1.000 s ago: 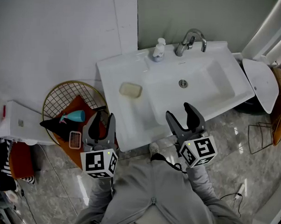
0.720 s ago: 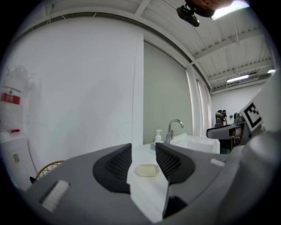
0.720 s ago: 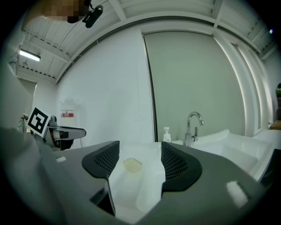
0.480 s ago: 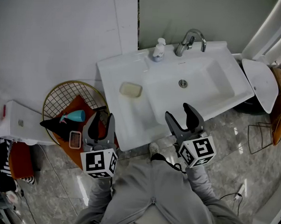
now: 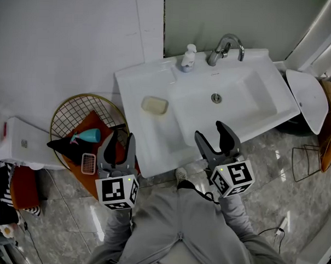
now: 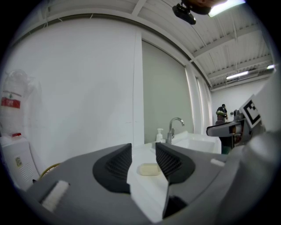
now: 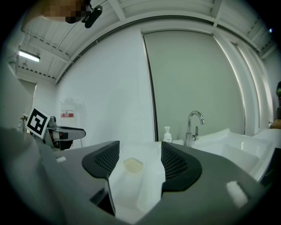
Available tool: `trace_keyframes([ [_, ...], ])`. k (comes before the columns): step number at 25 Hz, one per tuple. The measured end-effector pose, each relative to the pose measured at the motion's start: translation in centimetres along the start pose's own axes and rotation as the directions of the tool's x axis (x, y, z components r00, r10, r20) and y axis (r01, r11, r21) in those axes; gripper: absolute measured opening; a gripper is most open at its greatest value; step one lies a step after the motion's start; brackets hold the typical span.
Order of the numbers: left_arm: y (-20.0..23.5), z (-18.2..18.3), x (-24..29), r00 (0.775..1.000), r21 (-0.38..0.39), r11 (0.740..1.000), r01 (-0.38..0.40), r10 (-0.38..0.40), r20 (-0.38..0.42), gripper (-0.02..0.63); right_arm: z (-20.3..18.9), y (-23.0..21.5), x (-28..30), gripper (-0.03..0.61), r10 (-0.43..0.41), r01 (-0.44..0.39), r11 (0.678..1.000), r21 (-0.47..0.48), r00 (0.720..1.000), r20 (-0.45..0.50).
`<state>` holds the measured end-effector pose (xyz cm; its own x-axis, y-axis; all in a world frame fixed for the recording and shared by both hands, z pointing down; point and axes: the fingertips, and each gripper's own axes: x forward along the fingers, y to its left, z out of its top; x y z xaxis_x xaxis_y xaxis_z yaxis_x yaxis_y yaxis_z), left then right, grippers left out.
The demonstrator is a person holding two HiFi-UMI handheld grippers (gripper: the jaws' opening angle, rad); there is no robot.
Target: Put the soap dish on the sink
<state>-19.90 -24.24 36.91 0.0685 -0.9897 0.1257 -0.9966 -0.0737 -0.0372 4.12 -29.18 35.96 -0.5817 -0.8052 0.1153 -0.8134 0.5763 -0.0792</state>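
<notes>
A small pink slatted soap dish lies in a round wire basket on the floor, left of the white sink. A pale soap bar rests on the sink's left ledge, and it also shows between the jaws as the soap bar and the soap bar. My left gripper hangs open and empty just right of the basket, above the dish's right side. In front of the basin my right gripper is open and empty. The left gripper and the right gripper both face the sink.
A faucet and a pump bottle stand at the sink's back. The basket also holds an orange cloth, a teal bottle and a black item. A white box sits far left, a white lid and wire rack far right.
</notes>
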Motion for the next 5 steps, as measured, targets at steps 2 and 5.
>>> trace_keyframes([
  [2,-0.02,-0.1,-0.04,1.0,0.001,1.0,-0.001,0.001,-0.003,0.224,-0.06,0.03,-0.01,0.299,0.001,-0.001,1.0,0.001,1.0,-0.001],
  [5,-0.02,-0.14,-0.05,1.0,0.0,1.0,-0.002,0.002,-0.004,0.224,-0.08,0.05,0.01,0.299,0.001,-0.001,1.0,0.001,1.0,-0.003],
])
